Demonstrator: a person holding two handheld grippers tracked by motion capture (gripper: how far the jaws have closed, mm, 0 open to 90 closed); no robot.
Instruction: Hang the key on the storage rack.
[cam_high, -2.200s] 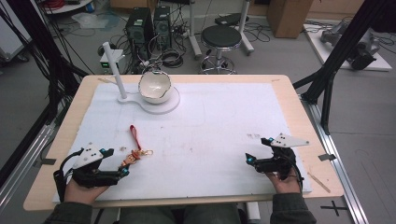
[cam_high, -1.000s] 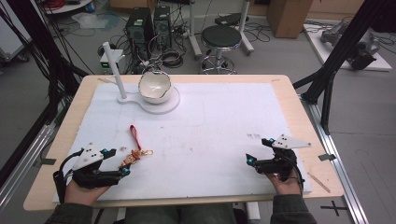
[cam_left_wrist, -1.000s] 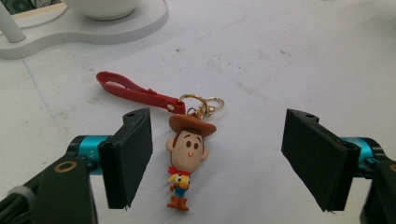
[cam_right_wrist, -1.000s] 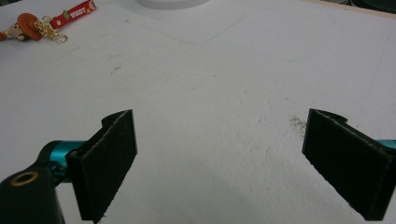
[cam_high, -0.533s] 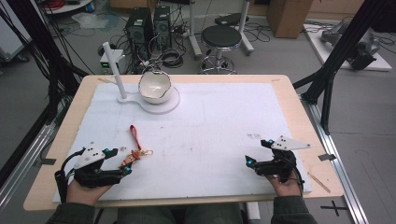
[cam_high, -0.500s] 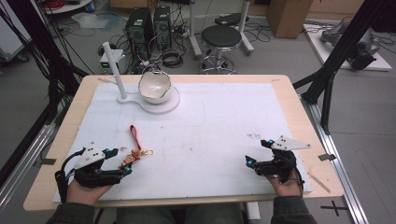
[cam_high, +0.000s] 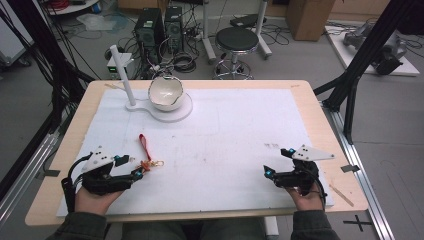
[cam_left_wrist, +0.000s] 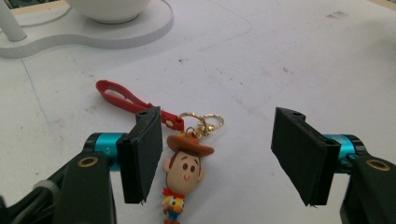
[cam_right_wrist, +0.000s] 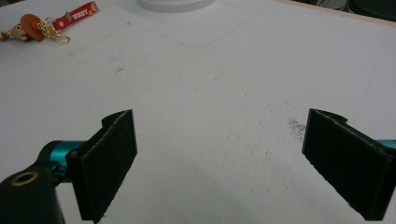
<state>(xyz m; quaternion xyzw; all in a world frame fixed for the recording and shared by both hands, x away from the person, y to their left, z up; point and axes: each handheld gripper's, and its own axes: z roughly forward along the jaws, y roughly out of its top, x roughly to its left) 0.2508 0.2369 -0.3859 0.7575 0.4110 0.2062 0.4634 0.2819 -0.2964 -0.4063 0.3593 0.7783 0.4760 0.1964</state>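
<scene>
While both are gaping released, left gripper (cam_left_wrist: 219, 156) is straddling cowboy keychain (cam_left_wrist: 184, 172); right gripper (cam_right_wrist: 238, 163) is hovering over bare desk (cam_high: 240, 135).

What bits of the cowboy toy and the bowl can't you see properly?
- Cowboy keychain: legs cut off by the bottom edge of the left gripper view; its near side sits behind the left gripper.
- Same keychain in the high view: too small to make out.
- White bowl: top cut off by the left gripper view's upper edge.
</scene>
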